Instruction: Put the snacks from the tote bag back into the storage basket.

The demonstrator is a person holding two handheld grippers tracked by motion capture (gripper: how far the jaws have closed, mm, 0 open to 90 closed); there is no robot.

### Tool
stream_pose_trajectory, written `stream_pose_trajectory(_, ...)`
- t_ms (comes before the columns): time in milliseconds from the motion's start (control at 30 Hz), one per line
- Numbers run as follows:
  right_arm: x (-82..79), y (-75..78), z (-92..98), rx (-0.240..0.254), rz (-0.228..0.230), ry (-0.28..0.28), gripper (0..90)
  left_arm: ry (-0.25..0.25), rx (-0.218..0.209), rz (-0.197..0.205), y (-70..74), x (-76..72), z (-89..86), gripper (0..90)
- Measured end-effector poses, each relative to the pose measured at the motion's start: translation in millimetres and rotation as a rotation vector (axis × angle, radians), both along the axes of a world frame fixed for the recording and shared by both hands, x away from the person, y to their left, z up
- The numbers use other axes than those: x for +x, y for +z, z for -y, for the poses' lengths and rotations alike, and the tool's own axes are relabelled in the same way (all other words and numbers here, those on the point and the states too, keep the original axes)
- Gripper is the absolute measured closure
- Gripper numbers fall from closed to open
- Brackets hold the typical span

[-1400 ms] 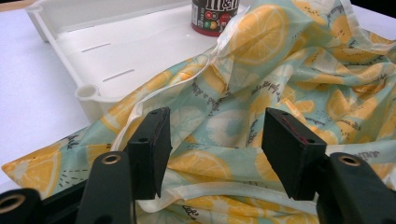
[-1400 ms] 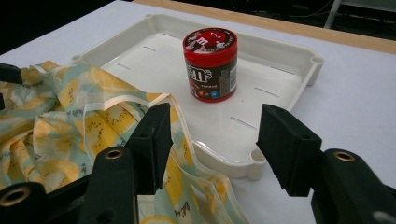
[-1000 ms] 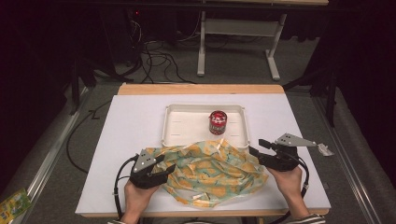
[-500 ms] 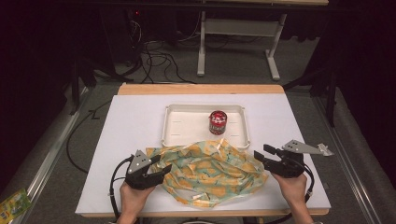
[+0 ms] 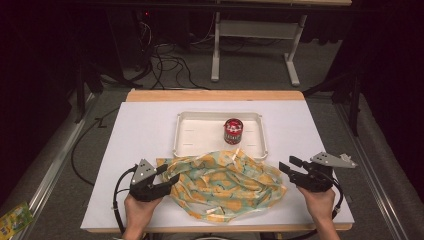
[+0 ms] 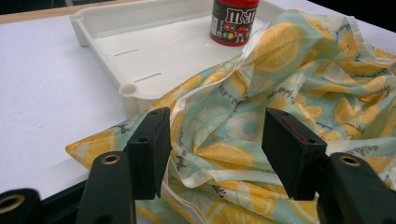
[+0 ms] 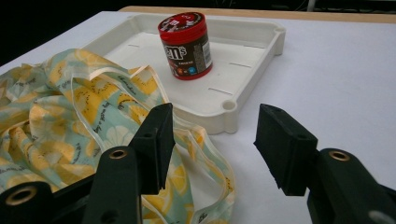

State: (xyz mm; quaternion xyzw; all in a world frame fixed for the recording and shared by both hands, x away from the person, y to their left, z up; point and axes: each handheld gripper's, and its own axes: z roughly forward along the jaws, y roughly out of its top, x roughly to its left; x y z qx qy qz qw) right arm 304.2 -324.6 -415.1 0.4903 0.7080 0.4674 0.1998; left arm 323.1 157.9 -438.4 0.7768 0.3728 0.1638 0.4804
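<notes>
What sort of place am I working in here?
Likely a lab or recording workspace: a white-topped table in a dark room, loose cables on the grey floor, and a metal-legged bench frame behind.

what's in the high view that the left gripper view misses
High view alone: both forearms, the right hand-held gripper open at the cloth's right edge, the whole table, floor cables and a white stand. Left gripper view alone: the left hand-held gripper close up, jaws open over the cloth's folds, and the jar's printed label. Both: lemon-print cloth, white tray, red jar.
</notes>
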Motion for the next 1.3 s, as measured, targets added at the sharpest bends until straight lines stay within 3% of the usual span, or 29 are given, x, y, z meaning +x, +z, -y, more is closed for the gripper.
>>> stream_pose_trajectory(1000,3.7,-13.5,21.8,0.024,-0.008,-0.081,47.6,0.098,0.004,-0.020,-4.5,15.5,-20.9,42.8)
stream_pose_trajectory(1300,6.4,-16.6,25.7,0.002,-0.017,-0.105,48.0,0.122,-0.003,-0.032,-7.9,20.8,-23.2,42.8)
